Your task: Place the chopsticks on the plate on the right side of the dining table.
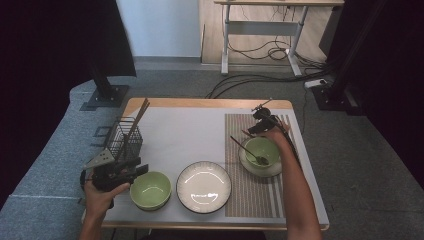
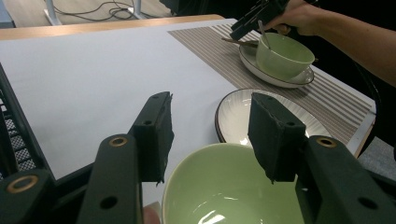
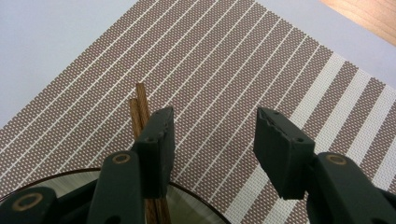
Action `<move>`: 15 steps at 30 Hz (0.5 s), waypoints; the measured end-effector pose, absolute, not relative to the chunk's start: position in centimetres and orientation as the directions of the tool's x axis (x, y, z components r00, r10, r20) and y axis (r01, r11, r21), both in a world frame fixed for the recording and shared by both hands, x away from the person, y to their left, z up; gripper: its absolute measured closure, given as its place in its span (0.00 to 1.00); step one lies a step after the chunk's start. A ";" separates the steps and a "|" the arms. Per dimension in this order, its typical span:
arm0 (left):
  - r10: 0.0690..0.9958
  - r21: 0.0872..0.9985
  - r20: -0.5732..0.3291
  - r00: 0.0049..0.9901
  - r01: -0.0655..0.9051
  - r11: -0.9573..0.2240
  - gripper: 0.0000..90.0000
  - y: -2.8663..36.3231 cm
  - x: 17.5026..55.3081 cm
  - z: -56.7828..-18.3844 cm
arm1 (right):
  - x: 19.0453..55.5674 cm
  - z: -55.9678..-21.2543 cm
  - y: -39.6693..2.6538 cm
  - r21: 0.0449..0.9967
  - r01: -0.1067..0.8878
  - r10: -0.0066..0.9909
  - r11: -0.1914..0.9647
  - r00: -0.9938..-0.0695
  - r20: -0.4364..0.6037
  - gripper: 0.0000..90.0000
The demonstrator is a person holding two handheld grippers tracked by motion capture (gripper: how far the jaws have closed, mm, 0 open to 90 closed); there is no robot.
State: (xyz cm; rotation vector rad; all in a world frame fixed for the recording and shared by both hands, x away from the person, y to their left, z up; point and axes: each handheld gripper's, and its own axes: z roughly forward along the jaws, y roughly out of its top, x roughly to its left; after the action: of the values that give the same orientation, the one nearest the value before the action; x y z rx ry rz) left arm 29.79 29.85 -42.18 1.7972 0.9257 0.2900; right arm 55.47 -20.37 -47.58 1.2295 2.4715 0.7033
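Left tool (image 2: 210, 140) hovers open over green bowl (image 2: 233, 186) — hand (image 1: 100, 197) level.

The pale green glazed bowl (image 2: 233, 191) shines glossy and smooth, as does the white ceramic plate with a dark rim (image 2: 233, 116). The brown-and-cream striped placemat (image 3: 224, 60) looks woven and rough. Two brown wooden chopsticks (image 3: 140, 109) are matt. The black wire-mesh basket (image 1: 125, 137) is metal.

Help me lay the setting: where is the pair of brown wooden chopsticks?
In the right gripper view the brown wooden chopsticks lie on the striped placemat, partly behind the right gripper's open jaws.
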 end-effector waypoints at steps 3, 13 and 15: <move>0.706 0.878 -0.224 0.672 0.454 -0.154 0.55 29.9 29.8 -42.2 | 55.4 -47.5 -20.4 0.547 0.662 0.805 0.513 -0.592 -0.039 0.54; 0.703 0.879 -0.227 0.674 0.453 -0.151 0.55 29.9 29.8 -42.2 | 55.2 -47.0 -20.5 0.560 0.656 0.807 0.506 -0.589 -0.040 0.53; 0.703 0.879 -0.227 0.674 0.453 -0.150 0.55 29.9 29.8 -42.1 | 55.2 -46.8 -20.5 0.567 0.654 0.809 0.501 -0.587 -0.037 0.53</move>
State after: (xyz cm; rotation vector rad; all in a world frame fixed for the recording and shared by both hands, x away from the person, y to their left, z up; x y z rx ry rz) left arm 29.78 29.90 -42.14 1.7915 0.9230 0.2844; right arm 55.18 -20.53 -46.84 1.2308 2.4495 0.7371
